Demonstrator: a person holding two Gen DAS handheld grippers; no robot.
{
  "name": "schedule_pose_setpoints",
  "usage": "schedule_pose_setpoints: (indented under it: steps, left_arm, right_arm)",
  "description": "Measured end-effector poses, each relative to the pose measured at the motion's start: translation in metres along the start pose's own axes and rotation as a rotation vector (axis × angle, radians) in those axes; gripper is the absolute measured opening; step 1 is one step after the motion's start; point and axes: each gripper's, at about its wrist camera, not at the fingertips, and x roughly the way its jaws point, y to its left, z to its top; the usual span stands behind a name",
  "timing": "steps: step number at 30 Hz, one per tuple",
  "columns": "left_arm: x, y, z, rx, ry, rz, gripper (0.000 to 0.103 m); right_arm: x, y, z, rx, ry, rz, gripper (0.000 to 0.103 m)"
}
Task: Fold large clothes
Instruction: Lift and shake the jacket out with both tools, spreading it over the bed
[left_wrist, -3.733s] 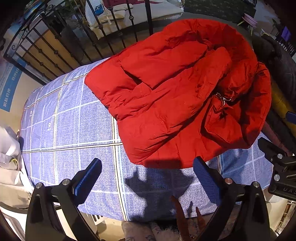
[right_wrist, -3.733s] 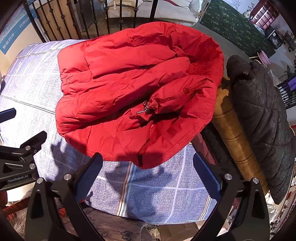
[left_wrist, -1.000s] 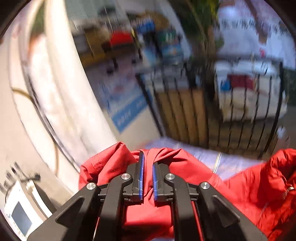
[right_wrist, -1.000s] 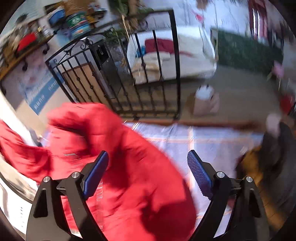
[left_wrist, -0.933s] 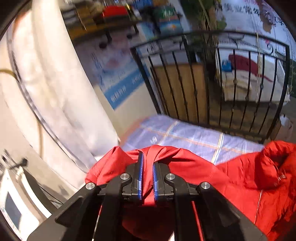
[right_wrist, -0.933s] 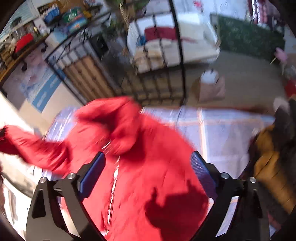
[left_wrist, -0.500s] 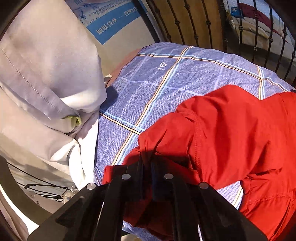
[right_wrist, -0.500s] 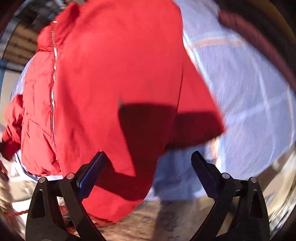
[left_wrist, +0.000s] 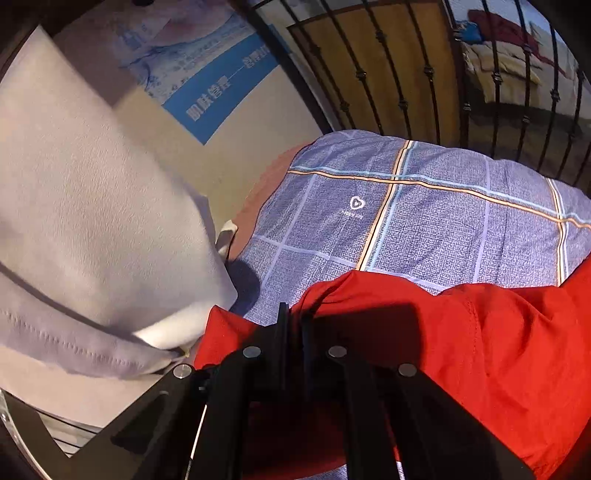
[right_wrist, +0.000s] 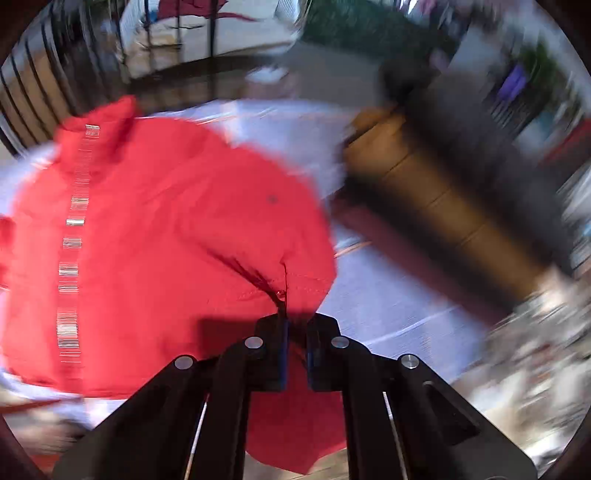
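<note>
1. We had the left gripper (left_wrist: 293, 325) clamped shut on a fold of the red padded jacket (left_wrist: 480, 350) at the bed's (left_wrist: 424, 221) near left corner, just beside the hanging grey curtain (left_wrist: 92, 221). We judged this grip was there to pin one end of the hem while the garment was spread.
2. Our right gripper (right_wrist: 295, 332) had just been closing, and its jaws stood nearly together with a pinch of red fabric between them, creases radiating from the spot. It held the jacket's (right_wrist: 166, 240) lower edge near the bed's (right_wrist: 388, 295) near edge.
3. With both lower corners gripped, we judged we were laying the jacket flat on the blue checked bedsheet (left_wrist: 424, 221) before the first fold.
4. The jacket lay on the bed, zipper (right_wrist: 72, 240) side up, though the right view was blurred. Its long axis ran from the near edge toward the iron railing (left_wrist: 461, 74), collar (right_wrist: 107, 114) pointing away from us, hem toward us.
</note>
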Motion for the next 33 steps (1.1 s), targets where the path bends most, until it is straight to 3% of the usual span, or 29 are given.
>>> schedule_pose_setpoints:
  steps: [1, 2, 3, 4, 5, 7, 8, 9, 13, 15, 18, 21, 24, 27, 30, 33]
  left_arm:
    - [0.000, -0.005, -0.001, 0.007, -0.008, 0.013, 0.022]
    - [-0.001, -0.007, 0.001, -0.001, -0.015, 0.026, 0.031]
    - [-0.004, -0.006, 0.001, -0.022, -0.024, 0.028, 0.060]
    - [-0.008, 0.000, 0.001, -0.064, -0.038, 0.032, 0.088]
    - [-0.013, 0.009, 0.001, -0.115, -0.065, 0.034, 0.096]
    - [-0.030, 0.030, 0.001, -0.180, -0.099, 0.047, 0.097]
    - [-0.036, 0.040, 0.001, -0.199, -0.106, 0.041, 0.097]
    - [-0.044, 0.049, 0.001, -0.210, -0.108, 0.019, 0.097]
    - [-0.085, 0.055, -0.021, -0.257, -0.095, -0.128, 0.097]
    - [-0.107, 0.032, -0.050, -0.206, -0.091, -0.212, 0.097]
    - [-0.130, -0.027, -0.116, -0.067, -0.046, -0.336, 0.097]
    - [-0.129, -0.078, -0.186, -0.010, 0.091, -0.444, 0.097]
    - [-0.125, -0.109, -0.240, 0.007, 0.165, -0.473, 0.097]
    - [-0.119, -0.131, -0.264, 0.026, 0.208, -0.511, 0.097]
    - [-0.113, -0.156, -0.272, 0.029, 0.216, -0.509, 0.097]
    - [-0.104, -0.182, -0.272, 0.033, 0.247, -0.501, 0.096]
  right_arm:
    - [0.000, -0.006, 0.013, -0.066, -0.016, -0.127, 0.021]
    - [0.013, -0.023, 0.032, -0.130, 0.011, -0.299, 0.042]
    - [0.018, -0.030, 0.043, -0.142, 0.032, -0.392, 0.054]
    - [0.020, -0.043, 0.054, -0.129, 0.028, -0.488, 0.078]
    - [0.011, -0.058, 0.066, -0.069, -0.032, -0.493, 0.089]
    - [-0.005, -0.073, 0.073, 0.031, -0.101, -0.377, 0.090]
    - [-0.008, -0.073, 0.077, 0.079, -0.096, -0.308, 0.090]
    - [-0.008, -0.067, 0.078, 0.088, -0.082, -0.249, 0.090]
    - [0.004, -0.024, 0.052, 0.028, -0.039, 0.131, 0.090]
    - [0.029, 0.016, 0.029, -0.025, 0.054, 0.292, 0.090]
    - [0.077, 0.054, -0.018, -0.061, 0.212, 0.428, 0.090]
    - [0.119, 0.050, -0.053, -0.019, 0.319, 0.411, 0.090]
    - [0.130, 0.032, -0.061, 0.091, 0.334, 0.471, 0.090]
    - [0.134, 0.035, -0.054, 0.086, 0.353, 0.548, 0.090]
    - [0.147, 0.058, -0.048, -0.016, 0.373, 0.517, 0.090]
    - [0.170, 0.077, -0.047, -0.025, 0.433, 0.518, 0.090]
